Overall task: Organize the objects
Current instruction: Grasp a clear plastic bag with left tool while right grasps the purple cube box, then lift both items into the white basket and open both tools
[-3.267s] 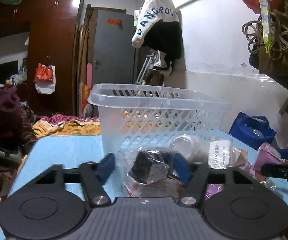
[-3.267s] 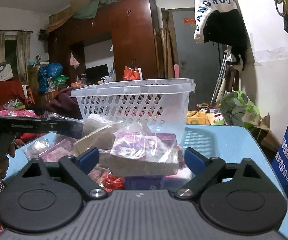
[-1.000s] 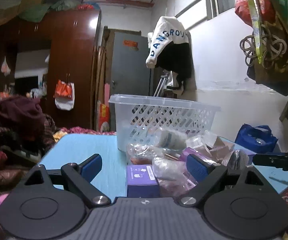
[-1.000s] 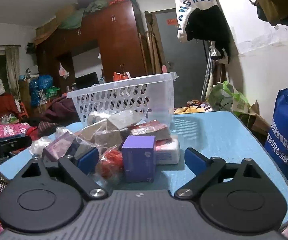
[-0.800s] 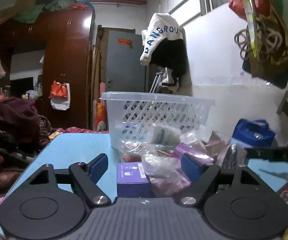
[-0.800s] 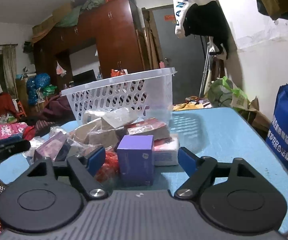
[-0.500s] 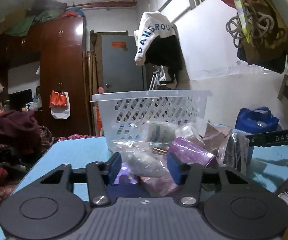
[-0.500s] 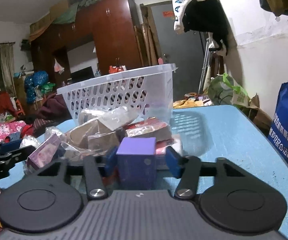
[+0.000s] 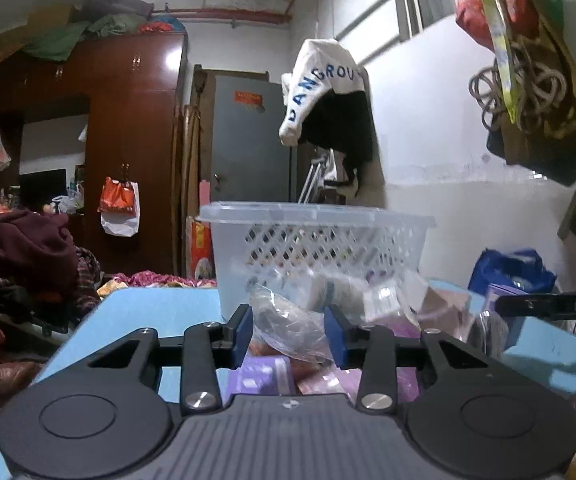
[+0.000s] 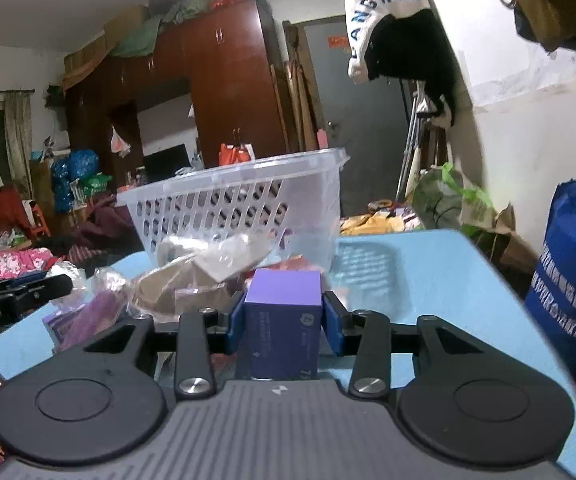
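Note:
A clear plastic basket (image 9: 316,236) stands on the blue table (image 9: 143,312), with a heap of wrapped packets (image 9: 384,304) in front of it. My left gripper (image 9: 290,336) is shut on a clear plastic bag (image 9: 288,324) and holds it above the heap. A purple box (image 9: 257,374) lies below it. In the right wrist view my right gripper (image 10: 283,320) is shut on a purple box (image 10: 283,320), lifted off the table near the basket (image 10: 239,208). The other gripper (image 10: 15,292) shows at the left edge.
A blue shopping bag (image 10: 572,276) stands right of the table. Clothes hang on the wall (image 9: 328,112). A dark wardrobe (image 9: 127,152) and piles of clothes (image 9: 19,264) lie to the left. The blue table top (image 10: 428,280) runs to the right of the heap.
Both grippers have closed from wide open: the left on the clear plastic bag, the right on the purple box. Both have risen a little with what they hold.

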A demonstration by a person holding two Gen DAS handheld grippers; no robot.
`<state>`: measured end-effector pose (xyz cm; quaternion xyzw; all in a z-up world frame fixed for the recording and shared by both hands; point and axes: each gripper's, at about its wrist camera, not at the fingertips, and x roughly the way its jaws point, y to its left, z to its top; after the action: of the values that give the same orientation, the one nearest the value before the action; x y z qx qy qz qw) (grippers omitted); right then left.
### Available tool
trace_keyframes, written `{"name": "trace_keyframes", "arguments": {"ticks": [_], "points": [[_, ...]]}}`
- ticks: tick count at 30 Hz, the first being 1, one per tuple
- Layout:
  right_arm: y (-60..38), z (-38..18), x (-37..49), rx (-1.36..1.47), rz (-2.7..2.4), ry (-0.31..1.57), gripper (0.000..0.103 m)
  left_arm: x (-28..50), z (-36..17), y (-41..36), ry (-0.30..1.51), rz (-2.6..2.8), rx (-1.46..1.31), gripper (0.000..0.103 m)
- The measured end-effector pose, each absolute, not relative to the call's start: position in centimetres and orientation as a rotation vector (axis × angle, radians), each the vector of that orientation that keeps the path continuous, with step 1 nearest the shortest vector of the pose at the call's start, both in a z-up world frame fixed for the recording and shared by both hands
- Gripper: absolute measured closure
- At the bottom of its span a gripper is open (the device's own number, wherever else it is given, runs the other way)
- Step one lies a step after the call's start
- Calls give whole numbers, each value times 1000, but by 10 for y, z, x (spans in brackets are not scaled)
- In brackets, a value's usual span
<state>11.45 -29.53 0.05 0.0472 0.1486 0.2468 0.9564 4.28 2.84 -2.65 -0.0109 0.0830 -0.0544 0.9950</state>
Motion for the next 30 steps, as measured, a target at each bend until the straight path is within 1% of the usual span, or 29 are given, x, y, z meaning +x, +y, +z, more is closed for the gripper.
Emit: {"name": "trace_keyframes", "arguments": {"ticks": [14, 20, 25, 30], "points": [[-299, 14, 116, 103, 486, 266, 59, 45, -23, 41, 142, -100, -58, 61], [-298, 29, 116, 85, 494, 236, 59, 47, -11, 44, 117, -108, -64, 61], [-294, 54, 123, 85, 533, 193, 59, 57, 15, 48, 74, -133, -56, 61], [-281, 97, 154, 93, 605, 153, 59, 96, 60, 54, 49, -181, -66, 61]]}}
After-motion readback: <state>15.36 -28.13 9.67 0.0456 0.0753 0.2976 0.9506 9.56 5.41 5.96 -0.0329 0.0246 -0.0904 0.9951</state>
